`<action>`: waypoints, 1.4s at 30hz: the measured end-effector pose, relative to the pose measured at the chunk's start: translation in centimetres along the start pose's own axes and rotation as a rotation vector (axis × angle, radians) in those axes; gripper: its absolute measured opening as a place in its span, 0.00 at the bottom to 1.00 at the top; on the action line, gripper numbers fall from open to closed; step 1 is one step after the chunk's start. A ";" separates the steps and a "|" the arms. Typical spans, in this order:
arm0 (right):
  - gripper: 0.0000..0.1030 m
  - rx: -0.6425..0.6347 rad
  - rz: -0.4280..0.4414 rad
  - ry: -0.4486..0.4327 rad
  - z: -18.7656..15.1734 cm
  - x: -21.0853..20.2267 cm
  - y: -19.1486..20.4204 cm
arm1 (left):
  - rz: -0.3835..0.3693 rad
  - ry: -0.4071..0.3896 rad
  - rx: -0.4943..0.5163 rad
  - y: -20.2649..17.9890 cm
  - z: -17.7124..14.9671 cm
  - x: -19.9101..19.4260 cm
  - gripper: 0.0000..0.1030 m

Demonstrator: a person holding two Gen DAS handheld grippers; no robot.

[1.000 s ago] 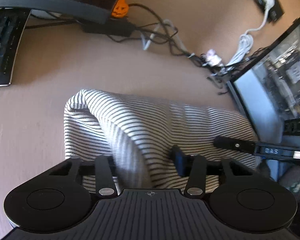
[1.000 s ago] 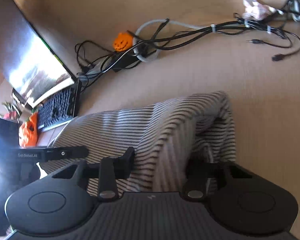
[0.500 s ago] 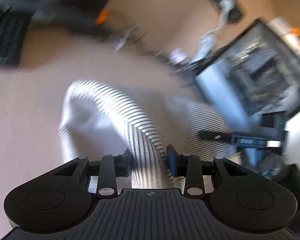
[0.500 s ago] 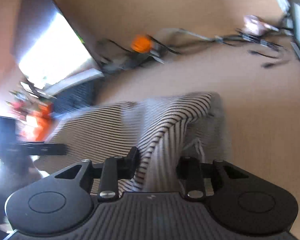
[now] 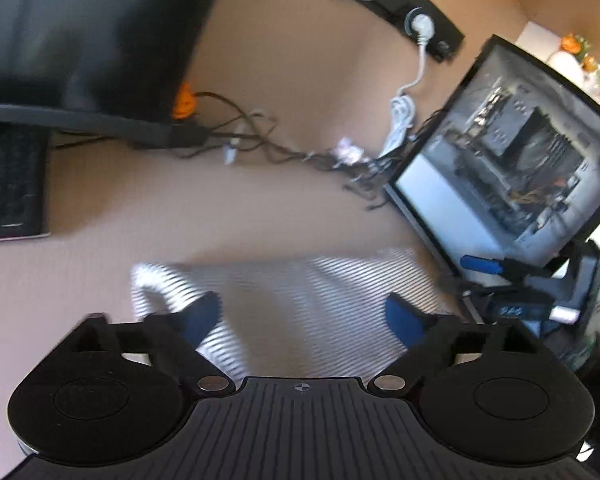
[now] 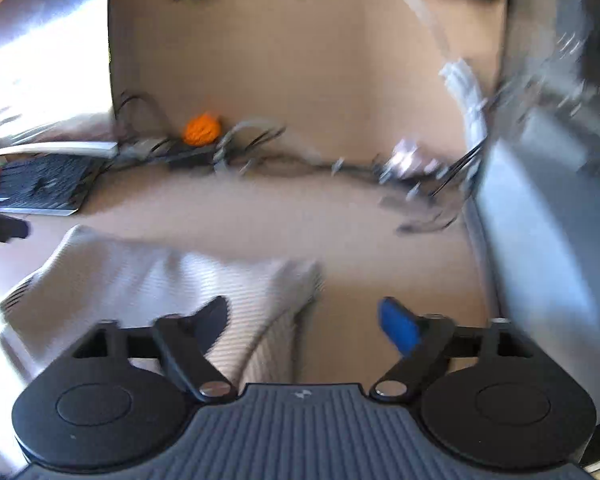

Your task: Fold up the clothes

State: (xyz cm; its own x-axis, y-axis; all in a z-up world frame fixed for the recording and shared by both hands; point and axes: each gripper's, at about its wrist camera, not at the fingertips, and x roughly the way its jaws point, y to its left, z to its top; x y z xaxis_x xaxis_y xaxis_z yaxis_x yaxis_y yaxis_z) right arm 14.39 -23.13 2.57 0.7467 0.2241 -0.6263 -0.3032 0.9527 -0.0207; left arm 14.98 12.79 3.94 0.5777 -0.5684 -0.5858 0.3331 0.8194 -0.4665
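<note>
A black-and-white striped garment (image 5: pixel 300 300) lies folded on the tan desk. My left gripper (image 5: pixel 304 316) is open and hangs just above it, holding nothing. In the right wrist view the garment (image 6: pixel 148 280) lies at the lower left, its right end bunched up. My right gripper (image 6: pixel 304 320) is open over that end, its left finger above the cloth and its right finger over bare desk. Both views are motion-blurred. The right gripper shows in the left wrist view (image 5: pixel 512 304) at the garment's right edge.
A keyboard (image 5: pixel 8 184) and a dark monitor (image 5: pixel 80 28) stand at the left. A tangle of cables (image 5: pixel 284 148) with an orange pumpkin figure (image 6: pixel 202 130) runs along the back. A glass-sided computer case (image 5: pixel 512 168) stands at the right.
Both grippers have opened and let go of the striped garment, then lifted and pulled back. The raised folds have dropped and the cloth now lies flatter on the desk.
</note>
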 end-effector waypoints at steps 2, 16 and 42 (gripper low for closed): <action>0.98 -0.010 -0.074 0.018 -0.6 1.4 0.2 | 0.019 0.045 -0.024 -0.1 -0.5 2.4 0.93; 1.00 -0.010 -0.201 0.052 1.6 5.2 1.0 | 0.446 0.170 0.211 -5.6 -3.9 9.9 1.00; 1.00 -0.239 -0.277 0.218 -1.8 5.4 5.7 | 0.478 0.151 0.188 -5.4 -4.1 9.9 1.00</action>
State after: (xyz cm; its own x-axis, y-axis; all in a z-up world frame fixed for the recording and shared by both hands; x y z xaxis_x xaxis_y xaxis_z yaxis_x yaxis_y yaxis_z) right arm 15.58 -16.85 -2.34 0.6840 -0.1065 -0.7217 -0.2569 0.8907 -0.3750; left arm 15.88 2.49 -2.03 0.5884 -0.1216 -0.7993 0.1946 0.9809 -0.0060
